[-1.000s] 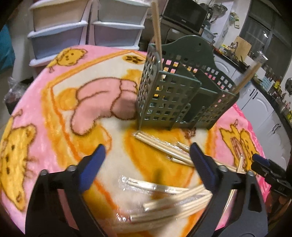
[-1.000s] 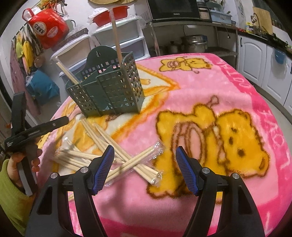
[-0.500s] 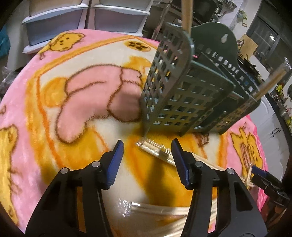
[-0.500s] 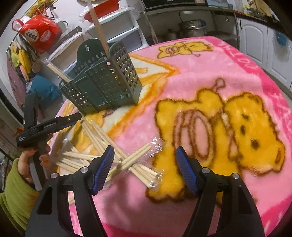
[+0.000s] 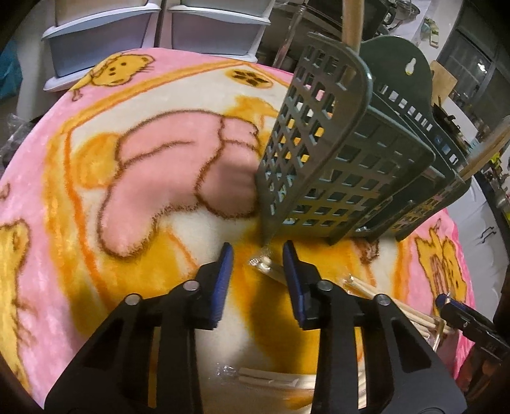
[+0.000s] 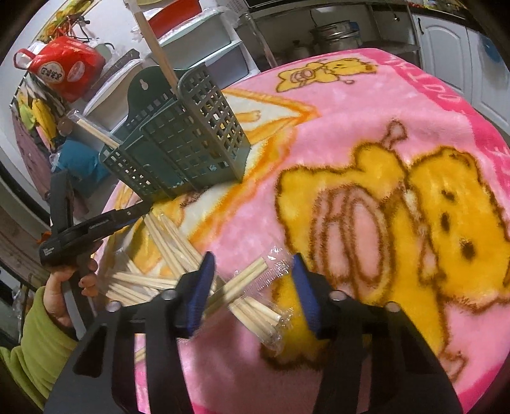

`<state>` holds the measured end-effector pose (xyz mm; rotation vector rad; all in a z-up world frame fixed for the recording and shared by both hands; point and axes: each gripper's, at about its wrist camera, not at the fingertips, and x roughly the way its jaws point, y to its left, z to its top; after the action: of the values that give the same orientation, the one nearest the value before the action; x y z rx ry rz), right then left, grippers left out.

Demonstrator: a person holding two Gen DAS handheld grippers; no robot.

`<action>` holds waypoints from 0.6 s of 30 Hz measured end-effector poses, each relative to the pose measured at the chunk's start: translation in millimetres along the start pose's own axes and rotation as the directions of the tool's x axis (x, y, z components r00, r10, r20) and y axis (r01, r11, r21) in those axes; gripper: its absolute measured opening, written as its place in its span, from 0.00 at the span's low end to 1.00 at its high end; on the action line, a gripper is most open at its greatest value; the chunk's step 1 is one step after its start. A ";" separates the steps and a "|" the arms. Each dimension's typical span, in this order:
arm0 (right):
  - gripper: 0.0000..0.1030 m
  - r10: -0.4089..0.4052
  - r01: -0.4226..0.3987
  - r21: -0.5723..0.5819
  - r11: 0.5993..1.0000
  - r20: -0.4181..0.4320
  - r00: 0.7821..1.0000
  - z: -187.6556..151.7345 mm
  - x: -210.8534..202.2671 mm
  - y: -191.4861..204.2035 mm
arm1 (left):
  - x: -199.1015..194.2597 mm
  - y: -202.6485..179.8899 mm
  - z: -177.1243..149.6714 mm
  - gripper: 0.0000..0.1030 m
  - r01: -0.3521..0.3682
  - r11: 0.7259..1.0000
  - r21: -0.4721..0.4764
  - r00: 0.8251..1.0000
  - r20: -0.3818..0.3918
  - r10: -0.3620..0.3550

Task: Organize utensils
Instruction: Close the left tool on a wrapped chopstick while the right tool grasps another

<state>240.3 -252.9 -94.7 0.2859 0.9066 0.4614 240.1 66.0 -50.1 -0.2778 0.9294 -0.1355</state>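
Left gripper [image 5: 258, 264], gripped by a hand [image 6: 68, 280] in a green sleeve [image 6: 35, 344], points down at the blanket [image 5: 111, 95]; its jaws are closing with the tip of one wrapped chopstick pair [image 5: 266, 267] between them, the pads not yet pressing on it. Just beyond stands the green utensil holder [image 5: 334, 178], upright, with a wooden stick [image 5: 352, 22] rising from its near compartment. Further right, the right gripper [image 6: 251, 280] hovers low over the scattered wrapped chopsticks [image 6: 242, 283]; its jaws are closing too, several pairs lying between them, the left pad touching or nearly touching one.
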 end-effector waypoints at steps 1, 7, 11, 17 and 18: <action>0.28 -0.003 0.003 -0.006 1.000 0.001 1.000 0.1 0.3 1.3 | -0.1 0.6 0.3 0.21 -0.002 1.000 -0.003 1.000 0.000 0.002; 0.14 -0.022 0.025 -0.053 0.998 0.049 0.999 2.9 -6.9 11.7 | -2.4 -0.9 -1.0 0.04 -0.020 1.000 0.017 1.000 0.005 0.020; 0.13 -0.030 0.037 -0.078 0.996 0.083 0.996 6.3 -14.9 19.1 | -7.6 -5.2 -3.7 0.00 -0.009 1.000 0.030 1.000 0.008 0.009; 0.11 -0.023 0.040 -0.123 0.992 0.136 0.990 10.2 -27.9 34.7 | -41.8 -16.9 -5.8 0.00 0.024 0.998 0.055 0.995 0.098 -0.029; 0.11 -0.016 0.035 -0.133 0.990 0.146 0.989 11.4 -31.1 38.9 | -47.8 -18.3 -5.1 0.00 0.030 0.998 0.057 0.993 0.113 -0.036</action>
<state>222.8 -235.2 -50.0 0.1808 0.7324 0.4702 207.7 58.8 -10.8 -0.2473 0.8071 -0.1738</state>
